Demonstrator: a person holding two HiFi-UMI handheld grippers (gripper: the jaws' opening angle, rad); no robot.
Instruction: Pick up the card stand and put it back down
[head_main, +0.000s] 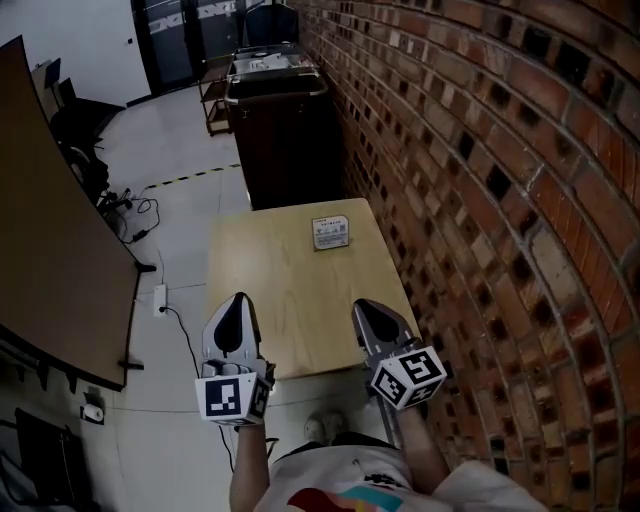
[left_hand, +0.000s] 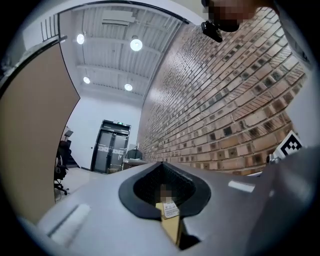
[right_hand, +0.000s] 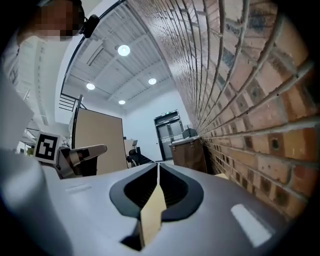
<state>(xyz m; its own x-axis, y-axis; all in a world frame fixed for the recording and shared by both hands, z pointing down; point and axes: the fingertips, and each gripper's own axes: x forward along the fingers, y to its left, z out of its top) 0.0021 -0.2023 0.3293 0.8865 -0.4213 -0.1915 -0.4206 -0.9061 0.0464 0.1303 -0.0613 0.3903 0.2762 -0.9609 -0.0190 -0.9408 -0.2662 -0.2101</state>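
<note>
The card stand (head_main: 330, 232) is a small white printed card standing near the far edge of the light wooden table (head_main: 285, 300), close to the brick wall. Both grippers hover over the table's near edge, well short of the stand. My left gripper (head_main: 238, 303) is shut with nothing in it, and my right gripper (head_main: 367, 308) is shut and empty too. In the left gripper view the jaws (left_hand: 161, 164) meet at their tips, and the card stand (left_hand: 171, 210) shows small below them. In the right gripper view the shut gripper (right_hand: 158, 167) frames only a strip of table (right_hand: 152, 217).
A brick wall (head_main: 500, 200) runs along the table's right side. A dark cabinet (head_main: 285, 140) stands just beyond the table's far end. A brown partition panel (head_main: 50, 220) stands at the left, with cables (head_main: 135, 215) on the floor beside it.
</note>
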